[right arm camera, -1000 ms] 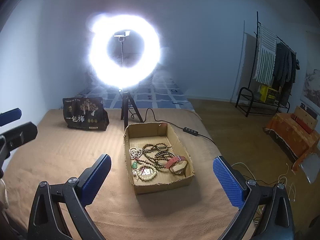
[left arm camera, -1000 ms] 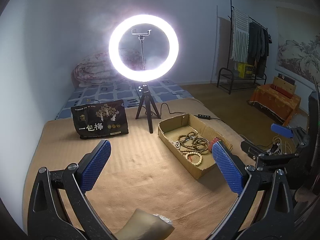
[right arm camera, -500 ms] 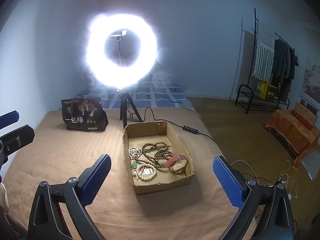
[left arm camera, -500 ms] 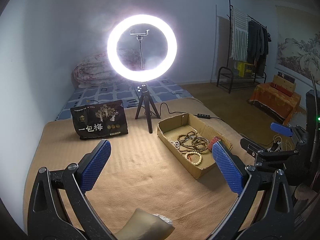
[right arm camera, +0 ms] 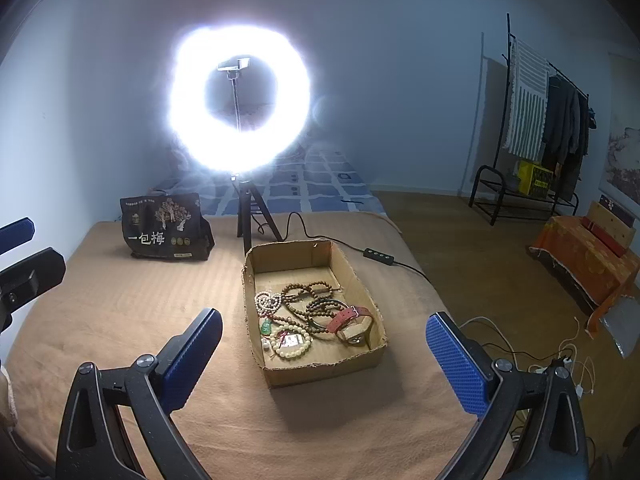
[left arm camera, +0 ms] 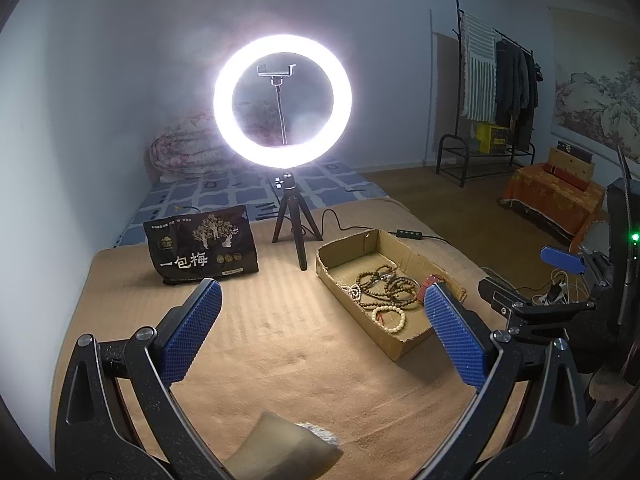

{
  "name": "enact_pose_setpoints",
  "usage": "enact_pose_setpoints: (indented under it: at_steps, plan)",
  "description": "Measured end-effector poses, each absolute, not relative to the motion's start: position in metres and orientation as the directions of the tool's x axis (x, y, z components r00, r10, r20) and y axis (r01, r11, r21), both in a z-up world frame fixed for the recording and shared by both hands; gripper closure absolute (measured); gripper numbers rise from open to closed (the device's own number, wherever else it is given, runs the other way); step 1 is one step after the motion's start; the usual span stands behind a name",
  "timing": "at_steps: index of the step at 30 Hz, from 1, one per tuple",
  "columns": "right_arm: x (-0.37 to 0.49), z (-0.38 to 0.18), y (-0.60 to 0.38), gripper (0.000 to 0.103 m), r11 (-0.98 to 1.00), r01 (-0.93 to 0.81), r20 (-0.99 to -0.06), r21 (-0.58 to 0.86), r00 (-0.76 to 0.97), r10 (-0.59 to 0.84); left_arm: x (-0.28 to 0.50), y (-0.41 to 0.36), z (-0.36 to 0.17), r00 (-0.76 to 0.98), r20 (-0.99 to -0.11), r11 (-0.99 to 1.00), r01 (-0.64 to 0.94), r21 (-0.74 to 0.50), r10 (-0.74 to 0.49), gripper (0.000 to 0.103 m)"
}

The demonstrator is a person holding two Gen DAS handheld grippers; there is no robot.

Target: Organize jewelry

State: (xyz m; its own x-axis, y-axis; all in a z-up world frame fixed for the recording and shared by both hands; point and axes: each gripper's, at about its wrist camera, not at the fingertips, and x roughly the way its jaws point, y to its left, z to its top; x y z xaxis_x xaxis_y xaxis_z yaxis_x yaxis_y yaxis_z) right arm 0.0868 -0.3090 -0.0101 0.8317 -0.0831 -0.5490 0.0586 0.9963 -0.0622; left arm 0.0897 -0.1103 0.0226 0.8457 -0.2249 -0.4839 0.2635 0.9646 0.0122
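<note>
Tan blanket [right arm camera: 120,320] bare; all jewelry [right arm camera: 304,320] heaped in cardboard box [right arm camera: 368,356] at 12 o'clock (sorted or tangled, unclear). Left gripper [left arm camera: 320,332], right gripper [right arm camera: 320,356] released, empty.

On the bed [right arm camera: 120,320] before me, the cardboard box [right arm camera: 362,280] sits right of centre, with bead bracelets [right arm camera: 308,304] and a watch [right arm camera: 354,322] inside. Behind it stands the ring light [right arm camera: 240,104] on its tripod; the snack bag [right arm camera: 164,226] lies to the left. A clothes rack [right arm camera: 532,120] stands far right, probably against the wall.
</note>
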Motion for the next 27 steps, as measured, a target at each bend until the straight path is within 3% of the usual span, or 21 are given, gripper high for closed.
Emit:
enact_pose_setpoints:
  at_steps: [27]
  plan:
    - [0.0861, -0.0128, -0.3103, 0.0, 0.996, 0.059, -0.555, -0.061, 0.828, -0.083, 0.0891, -0.1095, 0.0248, 0.845, -0.487, 0.964, 0.264, 0.018, -0.222, 0.0]
